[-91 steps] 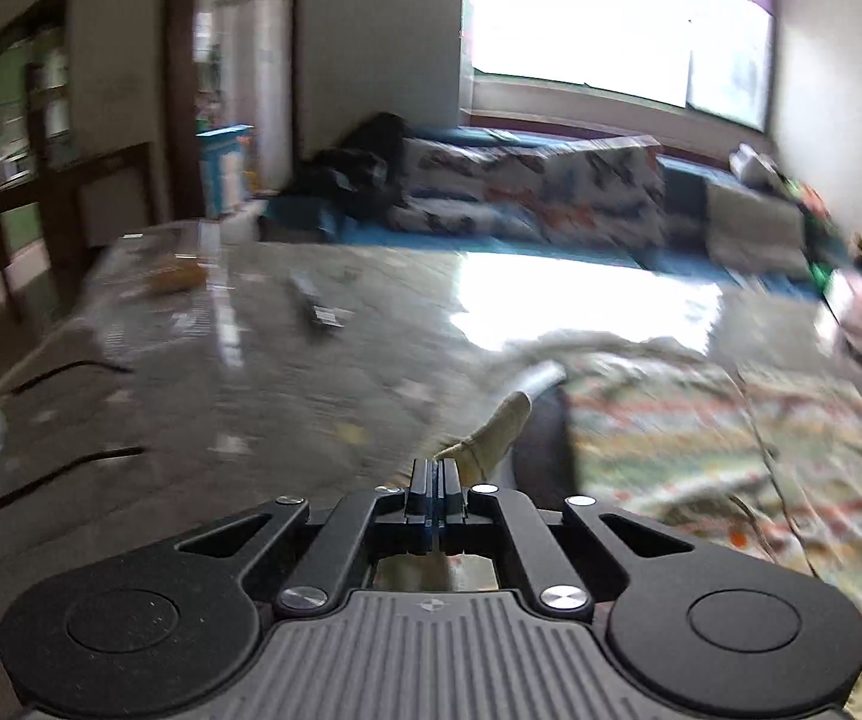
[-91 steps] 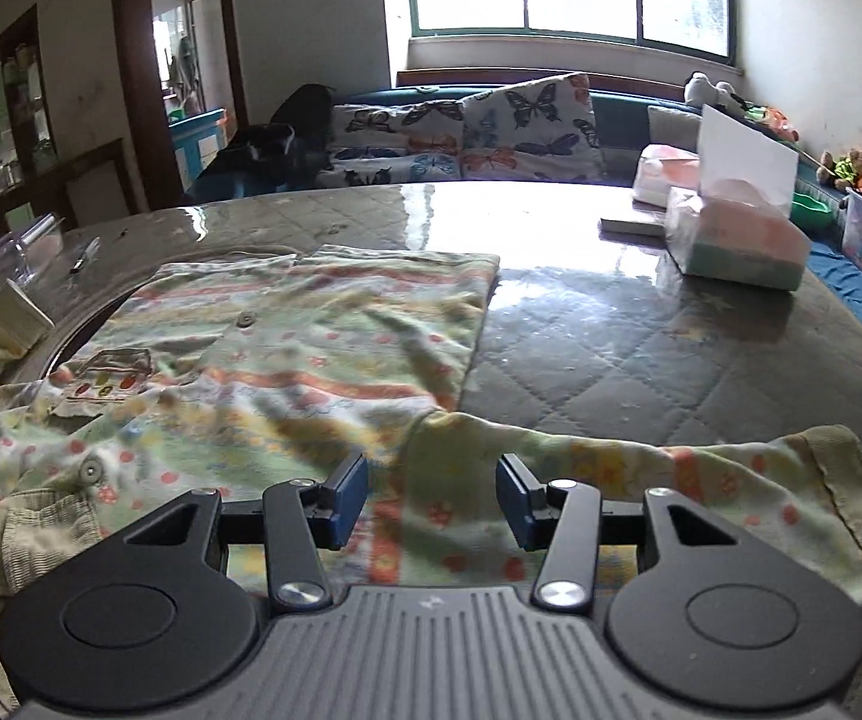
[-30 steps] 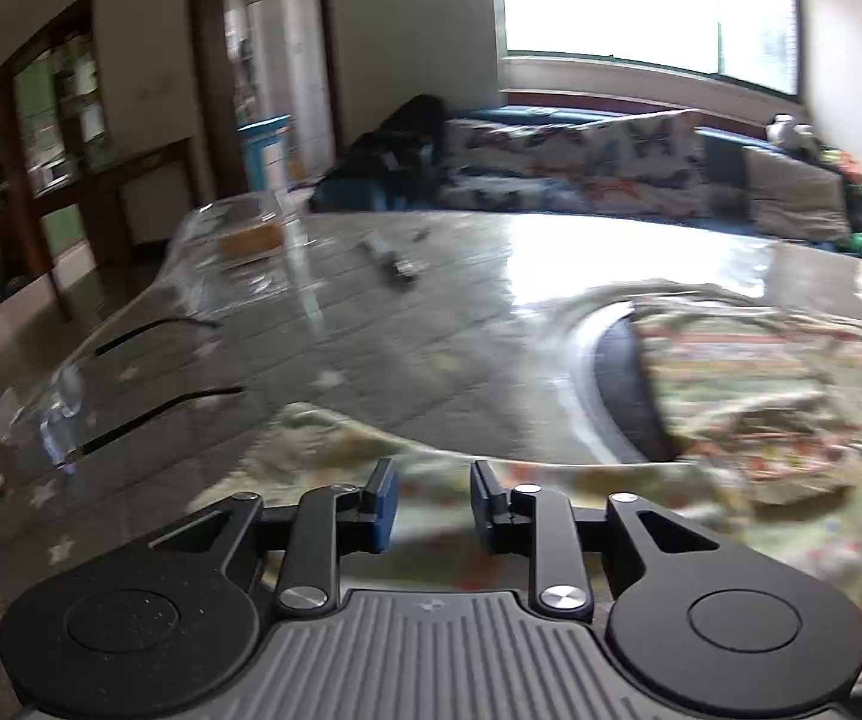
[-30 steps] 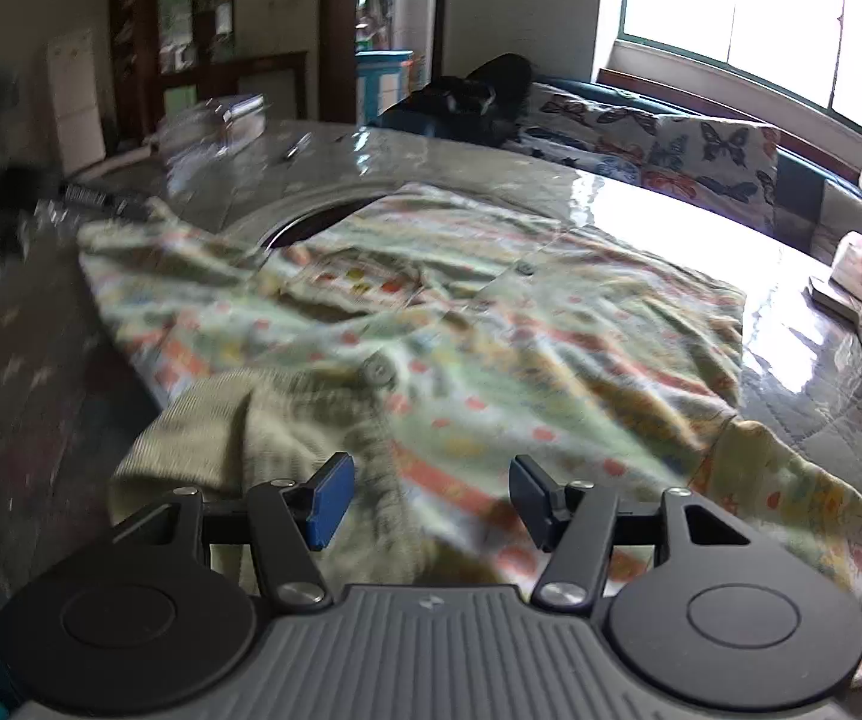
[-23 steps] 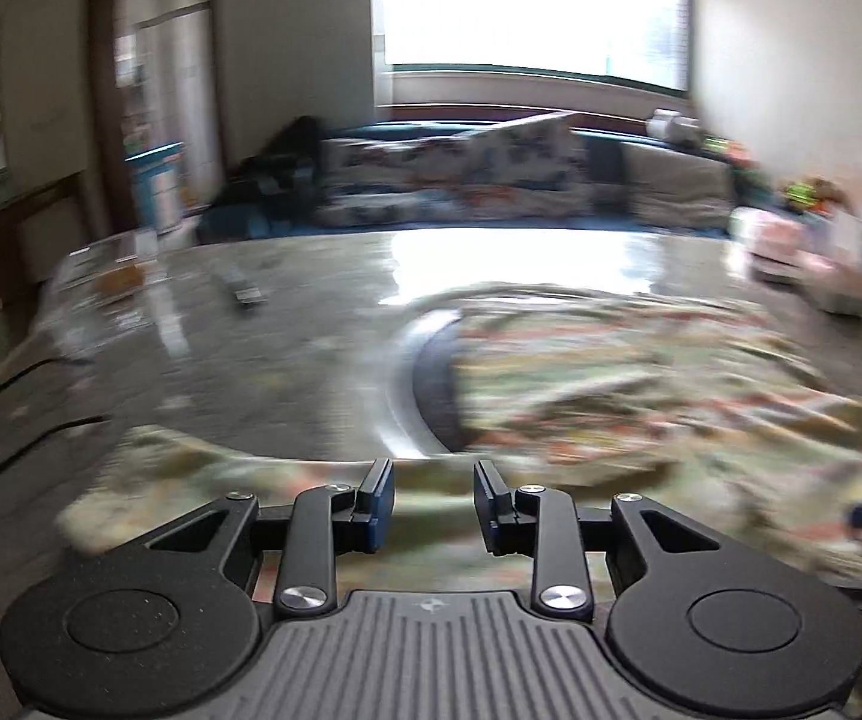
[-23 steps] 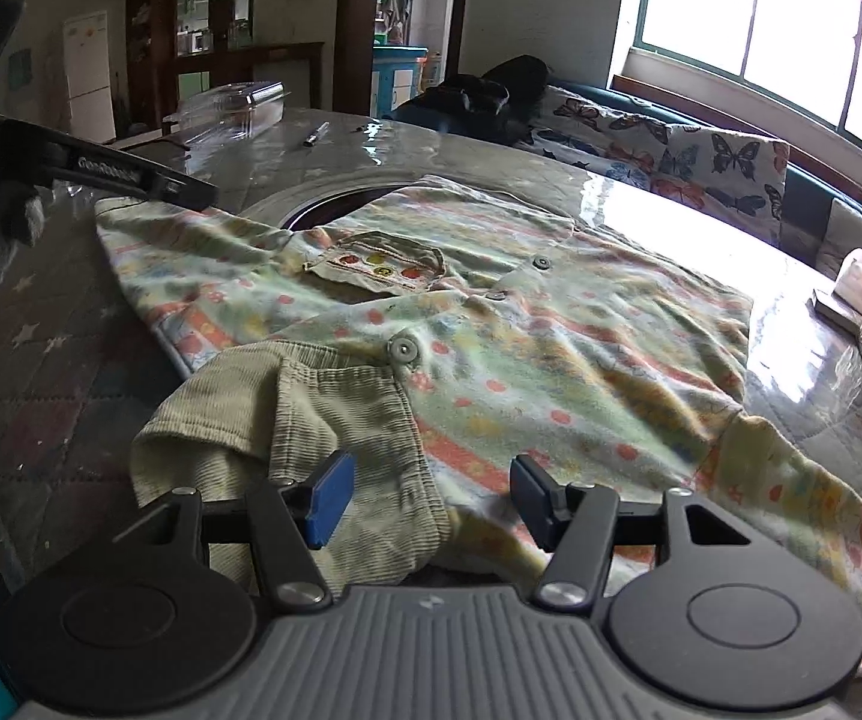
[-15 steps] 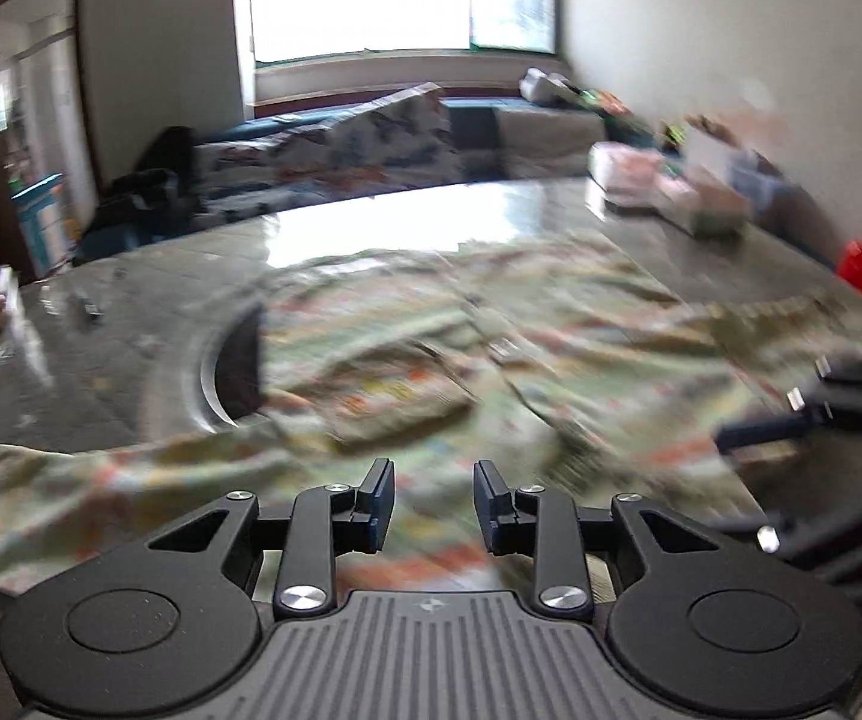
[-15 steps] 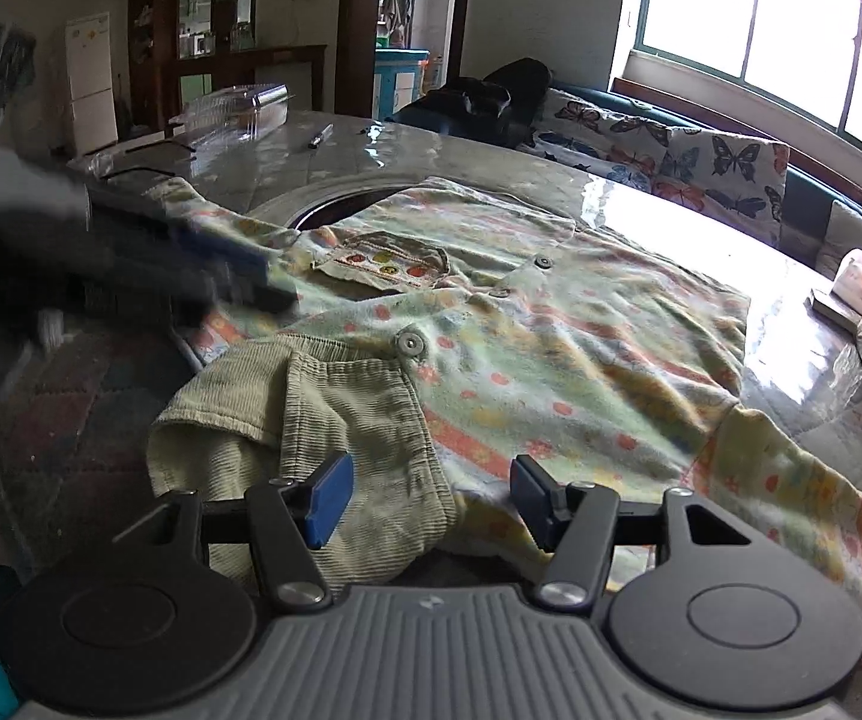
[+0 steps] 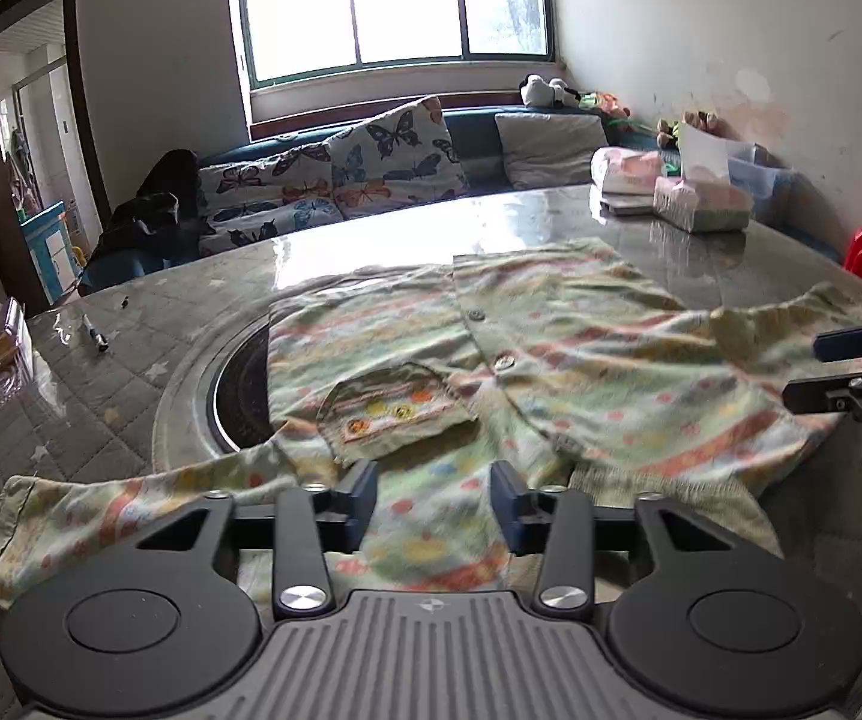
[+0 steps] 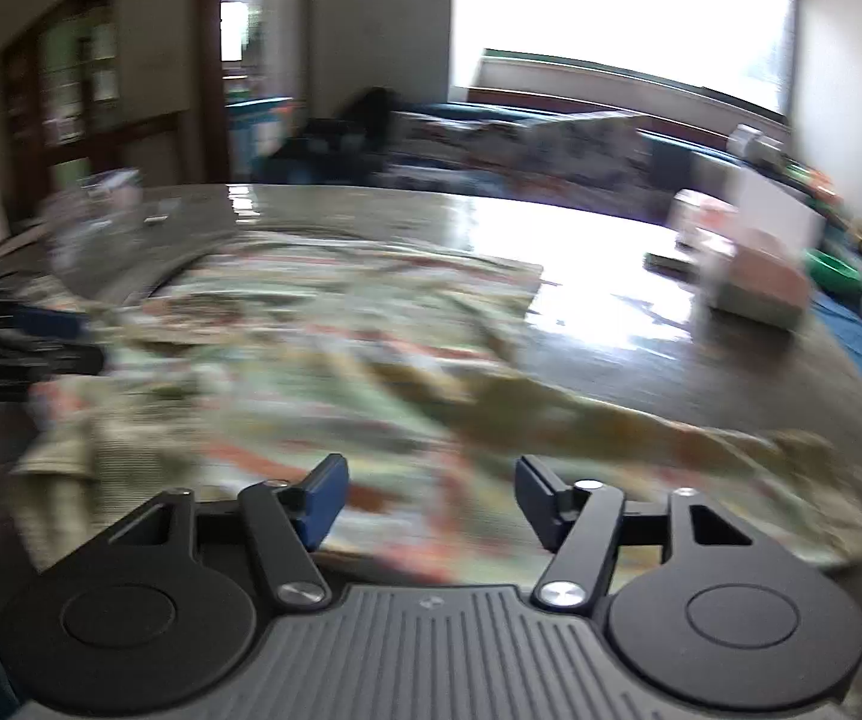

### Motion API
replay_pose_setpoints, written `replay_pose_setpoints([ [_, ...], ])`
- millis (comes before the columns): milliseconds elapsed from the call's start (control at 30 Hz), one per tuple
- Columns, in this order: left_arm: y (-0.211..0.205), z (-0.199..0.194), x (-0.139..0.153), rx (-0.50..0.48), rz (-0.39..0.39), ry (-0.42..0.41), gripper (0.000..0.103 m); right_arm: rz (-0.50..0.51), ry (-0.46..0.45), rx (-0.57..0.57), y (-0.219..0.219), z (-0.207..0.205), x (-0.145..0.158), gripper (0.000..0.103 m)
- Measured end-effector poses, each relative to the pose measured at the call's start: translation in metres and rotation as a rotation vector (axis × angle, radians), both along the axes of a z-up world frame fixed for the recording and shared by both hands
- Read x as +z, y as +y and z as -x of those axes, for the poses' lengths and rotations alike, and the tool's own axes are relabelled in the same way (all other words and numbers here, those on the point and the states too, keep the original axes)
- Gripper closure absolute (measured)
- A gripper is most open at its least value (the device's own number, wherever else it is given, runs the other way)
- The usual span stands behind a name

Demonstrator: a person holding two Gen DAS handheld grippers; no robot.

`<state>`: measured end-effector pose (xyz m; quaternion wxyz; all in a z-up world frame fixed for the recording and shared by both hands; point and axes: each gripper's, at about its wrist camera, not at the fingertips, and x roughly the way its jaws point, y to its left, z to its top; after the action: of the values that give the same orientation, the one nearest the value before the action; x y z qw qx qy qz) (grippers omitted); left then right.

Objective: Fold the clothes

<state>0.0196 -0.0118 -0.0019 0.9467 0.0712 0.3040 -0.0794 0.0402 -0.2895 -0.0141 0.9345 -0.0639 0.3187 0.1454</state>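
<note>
On the round table [image 9: 131, 360], seen from the left wrist camera, a patterned button shirt [image 9: 551, 360] lies spread flat, front up, with its chest pocket [image 9: 395, 414] facing the camera and one sleeve [image 9: 101, 510] stretched out to the left. The left gripper [image 9: 434, 501] hangs over the shirt's near edge, jaws apart and empty. The right gripper [image 9: 839, 369] shows at the right edge, parted over the other sleeve. A tissue box [image 9: 704, 210] stands beyond.

From the right wrist camera, heavily blurred, the right gripper [image 10: 431, 495] sits with jaws wide over the shirt [image 10: 341, 348], gripping nothing. The left gripper [image 10: 23, 339] shows at the left edge.
</note>
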Motion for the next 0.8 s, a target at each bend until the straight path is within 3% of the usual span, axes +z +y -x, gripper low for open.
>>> replay_pose_setpoints([
  [67,-0.005,-0.002,-0.001,-0.002,0.009,0.007,0.046,-0.002,0.000,-0.080,-0.021,-0.008,-0.003,0.035],
  [133,-0.009,-0.003,-0.002,-0.005,0.021,0.015,0.032,-0.005,-0.006,-0.160,-0.042,-0.015,-0.007,0.025],
  [333,-0.023,-0.005,-0.005,-0.028,0.028,0.028,0.013,-0.011,-0.026,-0.367,-0.103,-0.029,-0.015,0.023],
  [500,-0.029,-0.006,-0.006,-0.031,0.025,0.032,0.008,-0.046,-0.022,-0.477,-0.142,-0.037,-0.022,0.024],
  [800,-0.031,-0.008,-0.008,-0.017,0.016,0.046,0.004,-0.033,-0.017,-0.498,-0.149,-0.043,-0.033,0.033],
])
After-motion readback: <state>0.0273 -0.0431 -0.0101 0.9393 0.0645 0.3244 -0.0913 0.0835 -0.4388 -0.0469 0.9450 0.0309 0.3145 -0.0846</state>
